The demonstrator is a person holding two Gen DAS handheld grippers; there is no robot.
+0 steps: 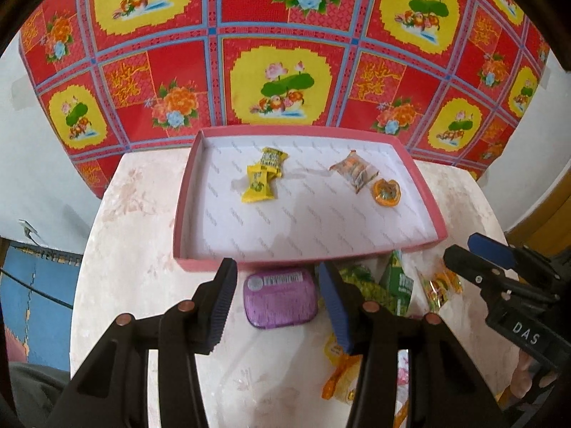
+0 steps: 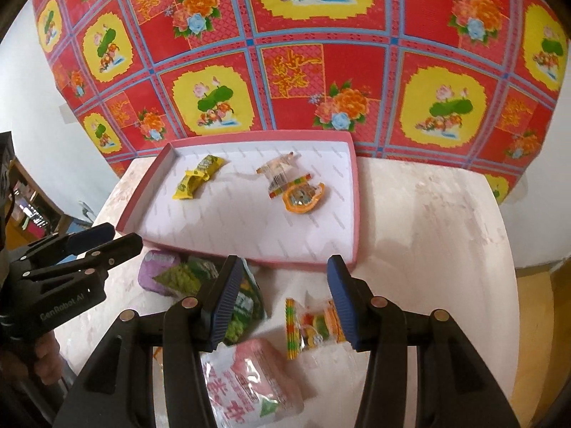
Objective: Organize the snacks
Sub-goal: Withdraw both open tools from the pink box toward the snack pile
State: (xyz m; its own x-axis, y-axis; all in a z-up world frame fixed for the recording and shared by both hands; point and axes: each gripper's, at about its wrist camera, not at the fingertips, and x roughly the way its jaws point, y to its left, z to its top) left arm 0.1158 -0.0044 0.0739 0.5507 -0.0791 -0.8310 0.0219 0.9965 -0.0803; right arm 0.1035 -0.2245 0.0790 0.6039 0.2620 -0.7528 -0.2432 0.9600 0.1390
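Note:
A pink-rimmed tray (image 1: 185, 214) (image 2: 357, 214) with a white floor holds two yellow candies (image 1: 262, 176) (image 2: 196, 176), a clear-wrapped snack (image 1: 357, 173) (image 2: 282, 174) and an orange jelly cup (image 1: 386, 192) (image 2: 303, 198). My left gripper (image 1: 280, 303) (image 2: 123, 237) hovers open over a purple packet (image 1: 280, 299) (image 2: 157, 271) lying just in front of the tray. My right gripper (image 2: 283, 303) (image 1: 464, 249) is open too, above a clear candy bag (image 2: 314, 324). A green packet (image 2: 246, 306) (image 1: 396, 285) lies partly behind its left finger.
The pale marbled table (image 1: 142, 249) (image 2: 428, 232) also carries a pink-and-white packet (image 2: 249, 385) and orange wrappers (image 1: 440, 285) near its front edge. A red floral cloth (image 1: 285, 35) hangs behind the tray. Bare tabletop lies right of the tray in the right wrist view.

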